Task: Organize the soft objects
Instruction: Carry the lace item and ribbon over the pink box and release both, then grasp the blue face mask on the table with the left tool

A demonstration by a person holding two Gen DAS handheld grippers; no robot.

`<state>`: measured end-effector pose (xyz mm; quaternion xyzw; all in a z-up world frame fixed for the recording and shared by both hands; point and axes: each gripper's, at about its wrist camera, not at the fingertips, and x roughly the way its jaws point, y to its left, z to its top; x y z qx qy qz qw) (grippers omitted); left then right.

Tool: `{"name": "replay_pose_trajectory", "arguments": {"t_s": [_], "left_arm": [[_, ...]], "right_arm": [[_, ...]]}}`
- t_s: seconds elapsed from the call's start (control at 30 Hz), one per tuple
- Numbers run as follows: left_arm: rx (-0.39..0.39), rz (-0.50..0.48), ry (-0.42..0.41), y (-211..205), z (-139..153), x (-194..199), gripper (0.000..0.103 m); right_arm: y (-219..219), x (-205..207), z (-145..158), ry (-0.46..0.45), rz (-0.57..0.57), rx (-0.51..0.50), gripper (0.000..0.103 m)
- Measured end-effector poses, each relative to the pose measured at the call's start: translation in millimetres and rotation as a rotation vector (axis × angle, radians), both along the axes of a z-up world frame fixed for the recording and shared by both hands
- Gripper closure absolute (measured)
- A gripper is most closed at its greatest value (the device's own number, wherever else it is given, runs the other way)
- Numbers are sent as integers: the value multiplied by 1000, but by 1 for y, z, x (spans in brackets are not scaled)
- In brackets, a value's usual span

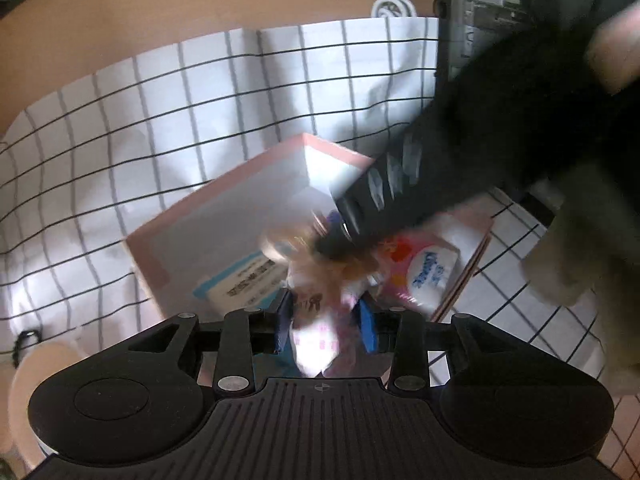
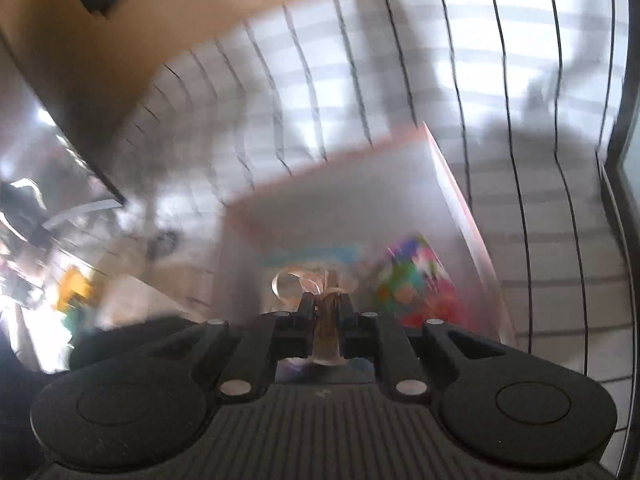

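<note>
**Both claws on the same soft bundle, right over the pink box**

We're mid-task here, and both views are blurry, so take the details loosely. Our left claw (image 1: pixel 324 316) is pinched narrow on a soft white-and-pink bundle (image 1: pixel 316 340), hanging just above the near edge of the pink box (image 1: pixel 224 216). Our right claw (image 2: pixel 326 312) is squeezed nearly closed on something thin and tan with a ribbon-like loop, which we think is the tie end of that same bundle, though we can't tell for sure. In the left view the right claw comes in from the far right of the box and meets the bundle's top.

What looks done: a tissue pack (image 1: pixel 428 272) with a colourful print already lies inside the box, at its right side. What's left: the bundle isn't in yet, and a fuzzy beige thing (image 1: pixel 580 248) sits off to the right of the box on the checked cloth (image 1: pixel 160 100) covering the table. We'd guess that one goes in too. So roughly partway, not close to finished.
</note>
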<state>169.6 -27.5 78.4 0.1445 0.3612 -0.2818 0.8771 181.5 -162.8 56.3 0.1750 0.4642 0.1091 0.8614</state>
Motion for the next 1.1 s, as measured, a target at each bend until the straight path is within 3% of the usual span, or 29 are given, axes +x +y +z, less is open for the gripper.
{"name": "replay_pose_trajectory", "arguments": {"t_s": [0.1,0.17,0.37,0.43,0.5,0.6,0.7,0.9,1.0,1.1], "left_arm": [[-26,19,33,9,2,6,60],[-54,50,10,17,8,2,61],[-163,84,-5,38,34,-7,63],[-166,88,10,39,36,-7,63],[-204,99,3,42,38,-11,63],[-324,160,-1,58,49,-21,63],[-418,236,-17,88,65,-35,63],[-435,461,-149,194,88,-75,64],[-441,579,-93,247,77,-85,65],[-419,602,24,271,55,-86,65]], "right_arm": [[1,-1,-17,41,-20,-65,92],[1,-3,-18,46,-29,-99,92],[6,-11,-7,-4,-39,-179,89],[6,-14,3,-30,-50,-191,74],[3,-20,16,-71,-69,-190,49],[1,-30,35,-140,-89,-219,43],[1,-44,50,-190,-95,-236,41],[18,-76,73,-293,-67,-239,33],[38,-90,80,-334,-26,-248,28],[63,-100,80,-361,36,-270,23]]}}
